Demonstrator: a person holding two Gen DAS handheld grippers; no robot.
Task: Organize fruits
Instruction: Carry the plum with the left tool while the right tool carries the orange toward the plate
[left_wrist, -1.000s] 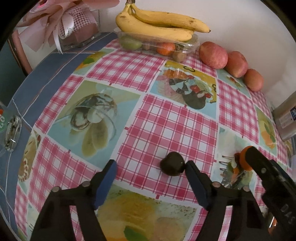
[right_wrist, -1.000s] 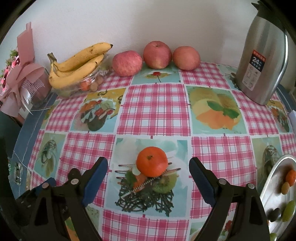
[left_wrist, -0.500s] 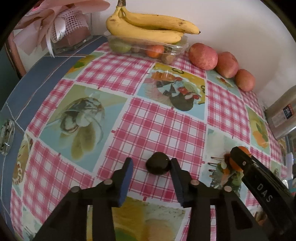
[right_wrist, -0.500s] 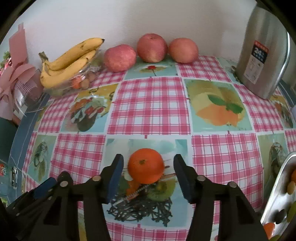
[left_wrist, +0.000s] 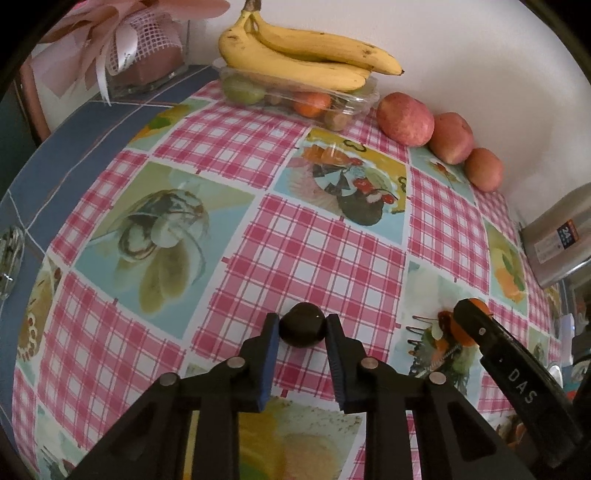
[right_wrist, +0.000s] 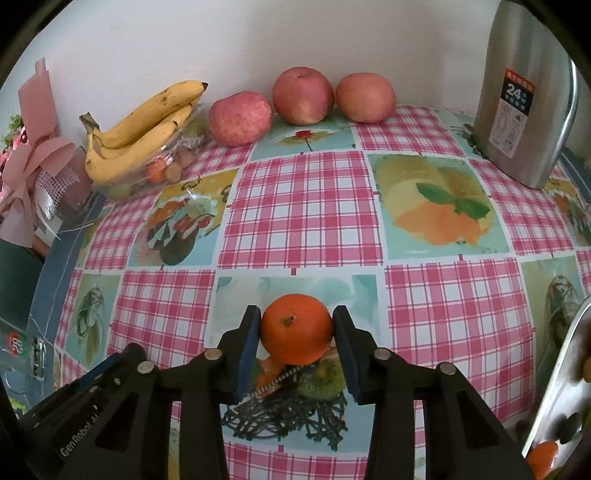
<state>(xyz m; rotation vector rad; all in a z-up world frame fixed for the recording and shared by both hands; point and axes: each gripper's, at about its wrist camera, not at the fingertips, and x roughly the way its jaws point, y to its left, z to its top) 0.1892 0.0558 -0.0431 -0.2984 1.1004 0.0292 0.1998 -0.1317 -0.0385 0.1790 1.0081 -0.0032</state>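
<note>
Left wrist view: the left gripper (left_wrist: 303, 326) points down at the tablecloth (left_wrist: 303, 251), and its jaws, which have just been closing, now sit clamped on a small dark round fruit (left_wrist: 303, 325), one blue pad touching each side. The fruit rests on a pink checked square near the front of the table. To the right, the tip of the right gripper (left_wrist: 471, 314) shows as a black finger against an orange (left_wrist: 461, 332). At the back by the wall, a bunch of bananas (left_wrist: 306, 59) lies on top of a clear plastic box (left_wrist: 343, 101) holding small fruits; three apples (left_wrist: 404, 118) stand in a row to its right. A steel flask (left_wrist: 561, 240) is at the right edge, a pink gift wrap (left_wrist: 122, 33) at the top left. Right wrist view: the right gripper (right_wrist: 297, 334) has also just been closing, and both pads now press on the orange (right_wrist: 295, 326), which sits over a printed fruit picture on the tablecloth (right_wrist: 299, 206). The left gripper (right_wrist: 92, 387) body shows at the lower left; its fingertips cannot be made out here. Bananas (right_wrist: 144, 125) and plastic box (right_wrist: 162, 170) are at the back left, apples (right_wrist: 303, 94) at the back centre, flask (right_wrist: 524, 92) at the back right. A metal tray (right_wrist: 554, 387) with small fruits on it, blurred, is at the right edge.
</note>
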